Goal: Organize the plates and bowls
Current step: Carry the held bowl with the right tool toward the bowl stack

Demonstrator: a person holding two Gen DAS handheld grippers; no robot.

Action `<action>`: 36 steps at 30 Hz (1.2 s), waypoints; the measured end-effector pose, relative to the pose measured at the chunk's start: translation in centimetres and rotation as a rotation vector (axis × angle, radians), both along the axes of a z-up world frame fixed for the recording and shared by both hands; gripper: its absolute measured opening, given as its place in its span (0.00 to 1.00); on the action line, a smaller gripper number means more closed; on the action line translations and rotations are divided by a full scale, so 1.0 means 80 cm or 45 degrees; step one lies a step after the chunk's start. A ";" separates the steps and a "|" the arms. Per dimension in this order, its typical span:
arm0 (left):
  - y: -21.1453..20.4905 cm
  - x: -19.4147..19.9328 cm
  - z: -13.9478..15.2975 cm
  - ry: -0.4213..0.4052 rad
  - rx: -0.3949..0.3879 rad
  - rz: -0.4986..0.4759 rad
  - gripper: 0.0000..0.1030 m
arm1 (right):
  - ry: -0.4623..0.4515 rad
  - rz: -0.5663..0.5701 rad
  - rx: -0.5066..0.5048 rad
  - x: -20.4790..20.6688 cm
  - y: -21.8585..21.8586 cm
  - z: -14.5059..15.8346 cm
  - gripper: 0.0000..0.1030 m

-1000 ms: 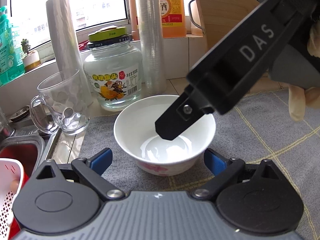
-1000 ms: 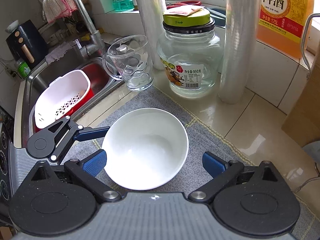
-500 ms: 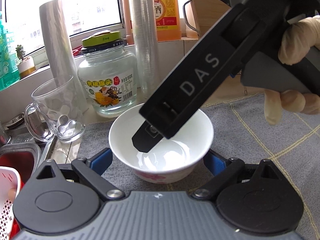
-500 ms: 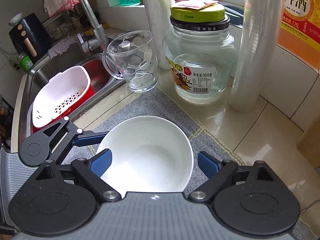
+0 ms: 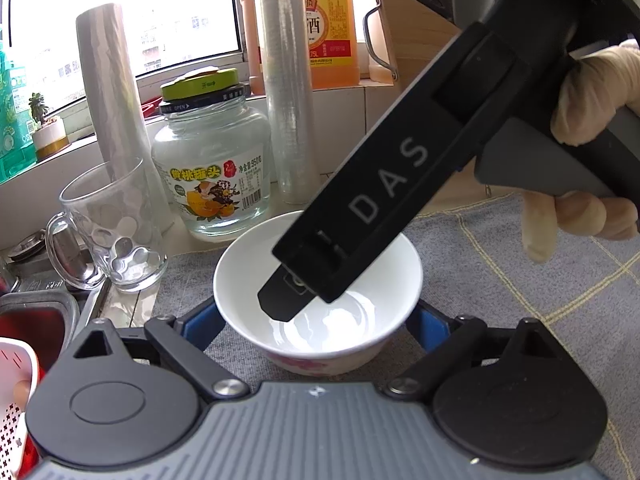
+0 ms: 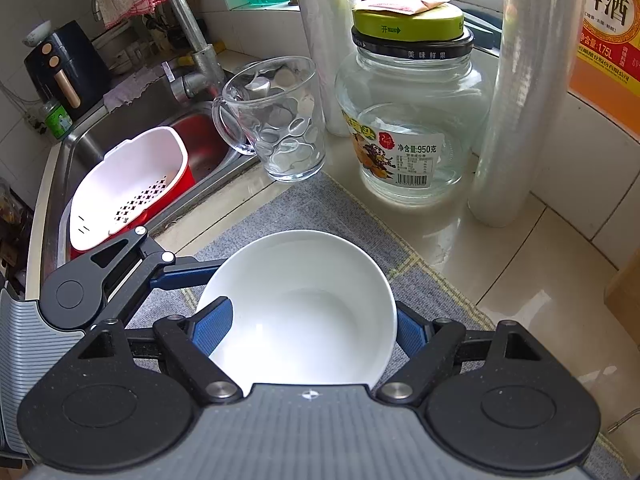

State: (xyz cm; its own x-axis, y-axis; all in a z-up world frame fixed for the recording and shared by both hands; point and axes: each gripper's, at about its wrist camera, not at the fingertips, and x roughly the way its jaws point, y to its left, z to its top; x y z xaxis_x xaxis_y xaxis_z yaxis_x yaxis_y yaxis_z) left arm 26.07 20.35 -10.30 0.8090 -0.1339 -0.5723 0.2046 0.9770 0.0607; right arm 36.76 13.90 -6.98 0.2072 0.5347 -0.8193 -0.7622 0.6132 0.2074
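A white ceramic bowl [image 6: 298, 308] with a pink flower pattern low on its outer wall sits upright on a grey cloth mat [image 6: 320, 208] with thin yellow lines, on a kitchen counter beside the sink. The bowl is empty.

Both grippers are at it. The left gripper [image 5: 318, 322] has a blue pad on each side of the bowl; its jaws have just been closing with the bowl between them, and the pads look to be at the wall, though firm pressure cannot be confirmed. The right gripper [image 6: 304, 330], held in a gloved hand [image 5: 580, 152], comes down from above. Its left blue pad lies inside the bowl against the inner wall and its right pad sits outside the rim, but whether those jaws press the wall cannot be told.

Just behind the bowl, off the mat, stand a dimpled glass mug [image 6: 280, 120] and a large glass jar with a green lid [image 6: 408, 116], with two tall rolls of clear plastic wrap [image 6: 520, 92] beside them. An orange bottle of cooking wine [image 5: 326, 28] stands on the tiled sill behind. To the left the steel sink [image 6: 116, 128] holds a white colander in a red basin [image 6: 128, 188], below a faucet [image 6: 188, 40] with a cloth draped over it.

Judging by this, the tidying is at an early or middle stage: this bowl is not yet lifted, no plates or stack are in view, and where it should go is not shown.
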 end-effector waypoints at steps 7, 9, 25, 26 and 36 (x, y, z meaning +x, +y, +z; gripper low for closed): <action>-0.005 -0.007 0.006 -0.004 0.004 0.003 0.92 | 0.008 -0.002 0.005 -0.003 -0.001 0.004 0.86; -0.008 -0.011 0.010 0.000 0.004 0.002 0.92 | 0.008 -0.006 0.009 -0.007 -0.003 0.007 0.86; -0.041 -0.081 0.052 0.025 0.008 -0.023 0.93 | 0.017 0.006 0.066 -0.076 -0.040 0.055 0.86; -0.044 -0.086 0.054 0.029 0.005 -0.025 0.93 | 0.017 0.005 0.070 -0.081 -0.044 0.057 0.86; -0.072 -0.137 0.076 0.024 0.003 -0.103 0.93 | -0.008 0.015 0.078 -0.143 -0.087 0.080 0.86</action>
State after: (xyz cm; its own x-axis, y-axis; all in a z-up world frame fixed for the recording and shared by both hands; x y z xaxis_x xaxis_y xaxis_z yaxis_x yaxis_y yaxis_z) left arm 15.07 14.57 -4.20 0.7846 -0.1969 -0.5879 0.2838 0.9571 0.0582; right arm 25.31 6.96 -0.62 0.2054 0.5860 -0.7839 -0.7708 0.5904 0.2394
